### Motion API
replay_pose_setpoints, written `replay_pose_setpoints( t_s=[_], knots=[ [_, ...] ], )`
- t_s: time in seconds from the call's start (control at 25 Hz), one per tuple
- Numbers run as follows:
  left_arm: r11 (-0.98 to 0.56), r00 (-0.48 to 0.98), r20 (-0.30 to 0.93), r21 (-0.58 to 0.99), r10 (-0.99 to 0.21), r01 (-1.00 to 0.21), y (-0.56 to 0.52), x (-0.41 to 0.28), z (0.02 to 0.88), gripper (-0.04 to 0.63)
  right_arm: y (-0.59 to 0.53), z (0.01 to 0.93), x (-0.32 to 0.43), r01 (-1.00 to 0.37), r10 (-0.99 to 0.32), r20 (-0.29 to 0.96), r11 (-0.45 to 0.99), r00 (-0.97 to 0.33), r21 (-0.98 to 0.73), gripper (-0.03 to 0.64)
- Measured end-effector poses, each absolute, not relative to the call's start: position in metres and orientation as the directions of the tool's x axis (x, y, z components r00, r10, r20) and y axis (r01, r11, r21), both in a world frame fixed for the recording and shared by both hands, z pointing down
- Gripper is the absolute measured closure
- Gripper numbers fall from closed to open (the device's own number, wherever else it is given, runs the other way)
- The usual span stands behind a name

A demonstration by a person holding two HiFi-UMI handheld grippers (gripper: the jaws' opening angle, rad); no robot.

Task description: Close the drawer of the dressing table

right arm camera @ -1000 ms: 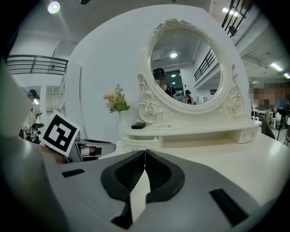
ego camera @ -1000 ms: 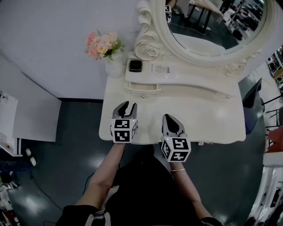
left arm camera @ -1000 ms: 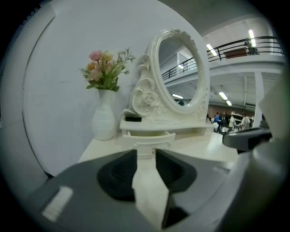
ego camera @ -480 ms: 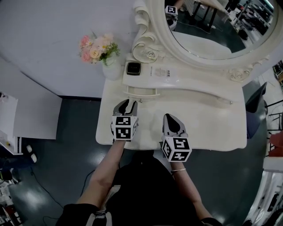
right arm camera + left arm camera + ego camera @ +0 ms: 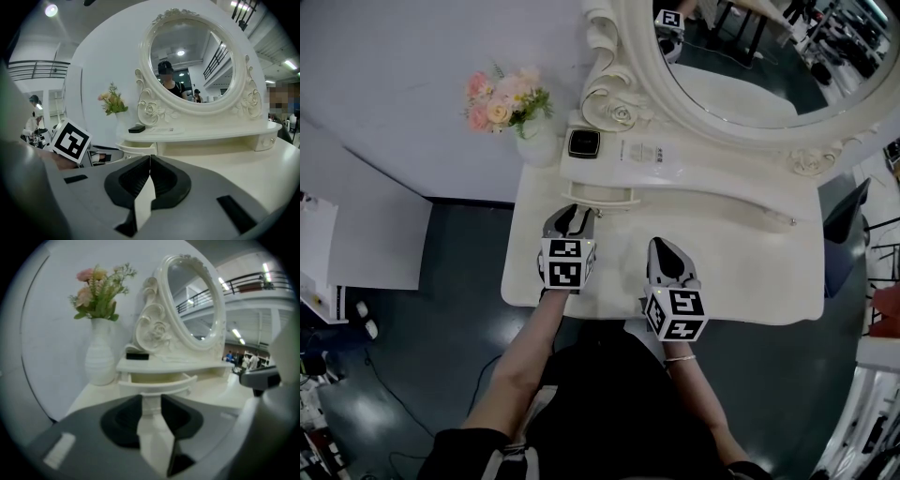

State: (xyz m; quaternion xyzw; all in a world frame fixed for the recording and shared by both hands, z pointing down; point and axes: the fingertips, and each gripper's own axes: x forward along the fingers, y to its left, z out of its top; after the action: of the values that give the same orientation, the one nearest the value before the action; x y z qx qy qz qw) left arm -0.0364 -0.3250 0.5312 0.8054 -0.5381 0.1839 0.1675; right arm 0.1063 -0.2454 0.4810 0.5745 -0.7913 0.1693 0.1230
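A dark floor [image 5: 441,281] lies left of the white dressing table [image 5: 741,262]. A vase of flowers [image 5: 534,141] stands at its back left corner. The drawer [image 5: 602,197] juts partly open under the shelf. The left gripper [image 5: 572,217], released and empty, faces the drawer's front. The right gripper [image 5: 661,246] is clenched on nothing. An oval mirror [image 5: 750,56] rises behind.

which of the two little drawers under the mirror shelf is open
The left drawer, below the black box, is pulled out, just ahead of the left tongs; the right drawer sits flush.
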Motion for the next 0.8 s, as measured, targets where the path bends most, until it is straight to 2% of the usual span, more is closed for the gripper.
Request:
replay_pose_setpoints(
  t_s=[0.8],
  knots=[
    [-0.326,0.305,0.495,0.048,-0.813,-0.944,-0.339,-0.036,0.534,0.448,-0.234,0.473,0.097,-0.948,-0.871,0.373,0.298,-0.319,-0.115,0.612]
  ],
)
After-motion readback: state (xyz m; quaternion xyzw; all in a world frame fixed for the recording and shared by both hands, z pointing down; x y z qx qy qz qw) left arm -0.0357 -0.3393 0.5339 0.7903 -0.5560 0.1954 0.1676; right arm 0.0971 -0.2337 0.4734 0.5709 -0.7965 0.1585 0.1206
